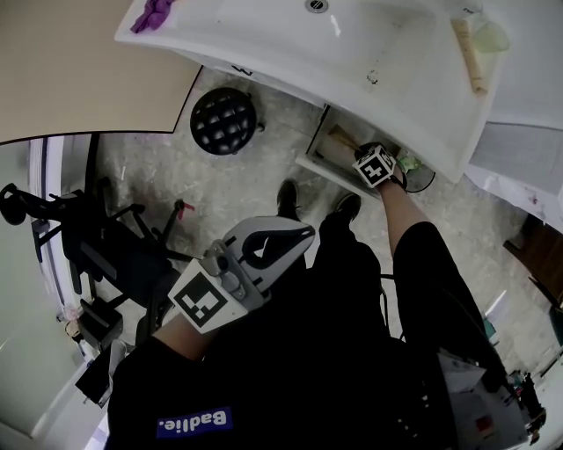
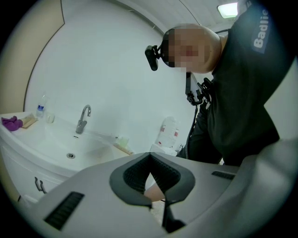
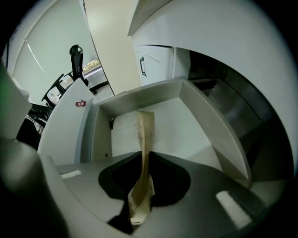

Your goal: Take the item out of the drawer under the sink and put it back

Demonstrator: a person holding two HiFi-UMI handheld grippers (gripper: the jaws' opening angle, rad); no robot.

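The white drawer (image 1: 315, 156) under the sink (image 1: 264, 48) stands pulled out. My right gripper (image 3: 143, 152) points steeply down over it, shut on a thin, stained tan strip (image 3: 145, 132) that hangs between the pads into the drawer (image 3: 205, 125). In the head view only this gripper's marker cube (image 1: 374, 165) shows, with the tan strip (image 1: 340, 139) beside it inside the drawer. My left gripper (image 1: 296, 235) is held close to the person's body, far from the drawer. Its jaws are shut with nothing in them (image 2: 150, 156).
A purple cloth (image 1: 151, 13) and a wooden brush (image 1: 469, 54) lie on the sink rim, and a faucet (image 2: 83, 118) stands at its back. A black round stool (image 1: 223, 120) is on the floor left of the drawer. Black exercise gear (image 1: 97, 237) stands further left.
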